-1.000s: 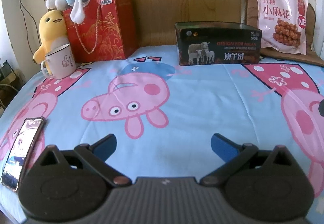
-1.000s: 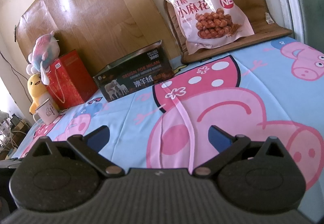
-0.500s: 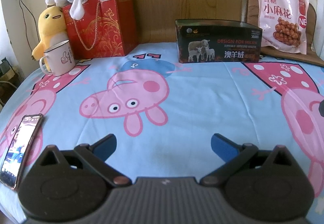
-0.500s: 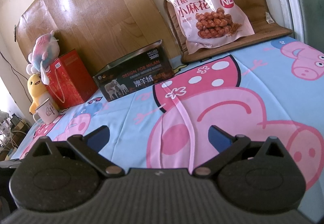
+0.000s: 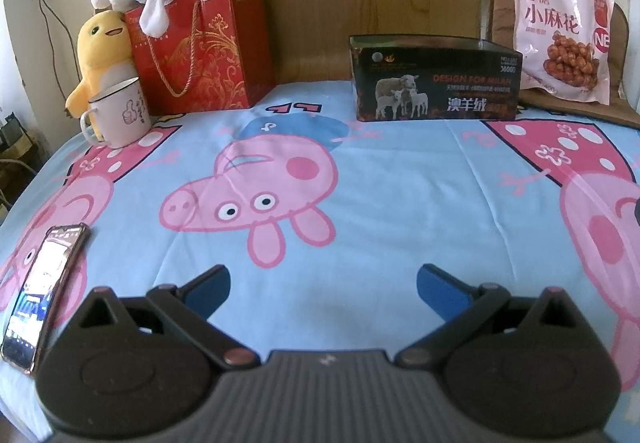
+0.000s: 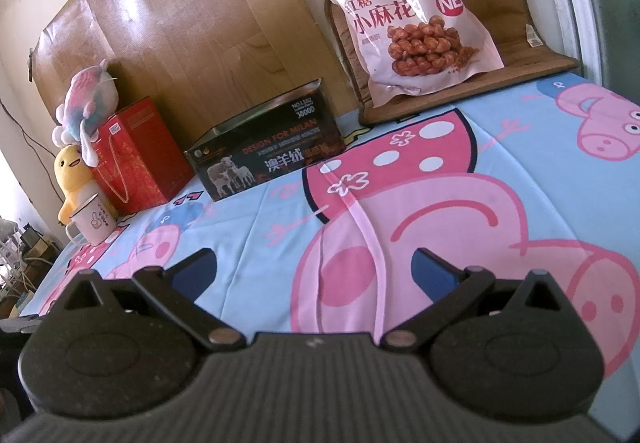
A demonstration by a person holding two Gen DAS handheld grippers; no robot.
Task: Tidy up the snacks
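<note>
Both jaws gape, holding nothing. Left view: the left gripper [image 5: 323, 281] has crept toward the headboard since a second ago, the phone [image 5: 40, 293] sliding lower left; snack bag [image 5: 560, 31] upper right, box [image 5: 434, 81] beside it. Right view: right gripper [image 6: 314, 267] unmoved above the cartoon bedsheet [image 6: 400, 179]; nothing's sorted yet.

A: What stays unclear in the left wrist view?

B: At nine o'clock, the phone [image 5: 40, 295] screen is too blurred to read. The mug [image 5: 120, 113] hides the yellow plush toy's [image 5: 102, 59] lower body.

A: And the right wrist view?

B: At twelve o'clock, the snack bag's [image 6: 412, 11] top corner is cut by the edge. Small print on the dark box [image 6: 268, 151] is illegible. At nine o'clock, clutter beyond the bed is indistinct.
</note>
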